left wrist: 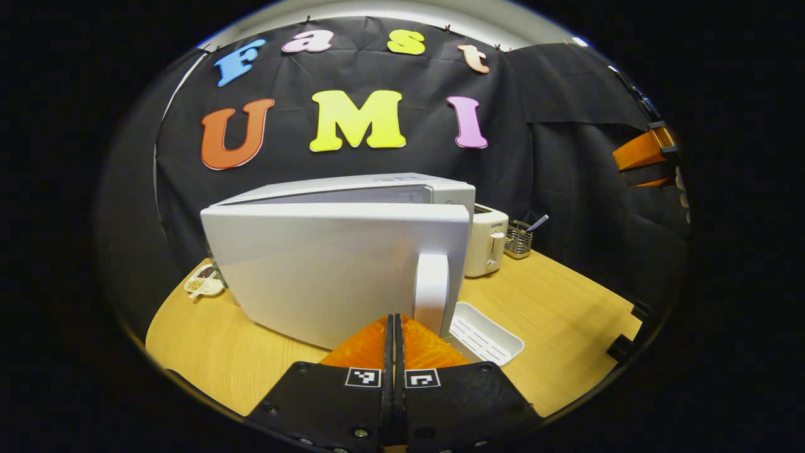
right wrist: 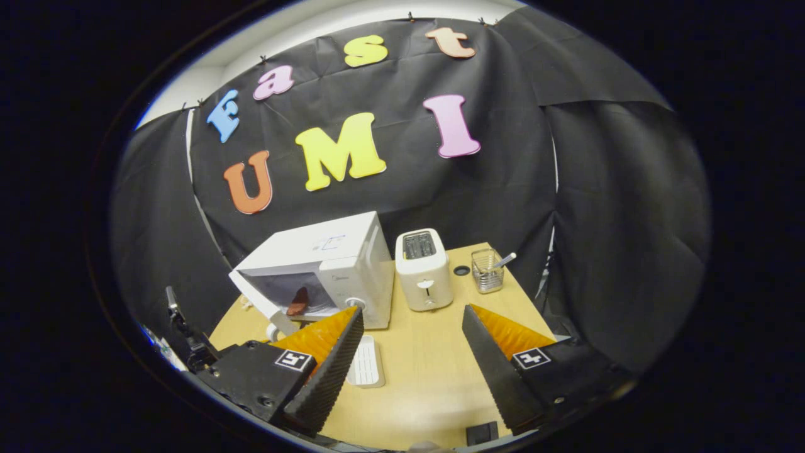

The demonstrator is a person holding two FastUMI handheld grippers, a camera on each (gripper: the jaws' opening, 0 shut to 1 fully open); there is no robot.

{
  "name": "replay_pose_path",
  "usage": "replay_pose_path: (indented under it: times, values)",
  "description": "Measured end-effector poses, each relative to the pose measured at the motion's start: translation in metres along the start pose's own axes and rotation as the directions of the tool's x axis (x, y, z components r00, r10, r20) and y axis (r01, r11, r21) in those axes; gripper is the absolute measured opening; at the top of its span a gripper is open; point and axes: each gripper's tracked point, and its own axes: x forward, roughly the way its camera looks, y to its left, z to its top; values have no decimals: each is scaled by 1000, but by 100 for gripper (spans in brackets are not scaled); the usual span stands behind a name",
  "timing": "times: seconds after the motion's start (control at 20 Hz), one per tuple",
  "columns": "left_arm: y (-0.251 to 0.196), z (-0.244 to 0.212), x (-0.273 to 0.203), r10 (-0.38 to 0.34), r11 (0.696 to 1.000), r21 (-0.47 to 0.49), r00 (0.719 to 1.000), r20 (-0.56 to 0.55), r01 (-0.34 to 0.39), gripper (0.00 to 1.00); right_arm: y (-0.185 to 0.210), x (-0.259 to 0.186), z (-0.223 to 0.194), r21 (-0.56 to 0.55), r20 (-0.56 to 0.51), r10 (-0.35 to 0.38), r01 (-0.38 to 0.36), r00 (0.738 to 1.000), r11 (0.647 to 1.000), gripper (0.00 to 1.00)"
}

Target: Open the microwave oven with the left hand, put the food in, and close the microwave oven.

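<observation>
The white microwave [left wrist: 352, 189] stands on the wooden table with its door [left wrist: 314, 270] swung partly open, outer face toward me. My left gripper [left wrist: 394, 319] is shut with nothing between its fingers, its tips just left of the lower end of the door's white handle [left wrist: 431, 292]; contact cannot be told. In the right gripper view the microwave [right wrist: 327, 258] shows its open cavity, where a reddish-brown piece of food [right wrist: 298, 301] lies, and the door [right wrist: 261, 302] hangs open to the left. My right gripper [right wrist: 413, 313] is open and empty above the table, right of the microwave.
A white toaster [right wrist: 422, 270] stands right of the microwave, with a wire basket [right wrist: 487, 270] holding a utensil beyond it. A white slotted tray [right wrist: 365, 362] lies in front of the microwave. A small divided dish [left wrist: 204, 283] sits at the table's left edge.
</observation>
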Motion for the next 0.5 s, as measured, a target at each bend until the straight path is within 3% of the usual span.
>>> replay_pose_path:
  times: [0.5]
  values:
    - [13,39,79,22,1000,-5,998,63,-21,0,-23,9,2,21,-19,-62,62,998,998,100]
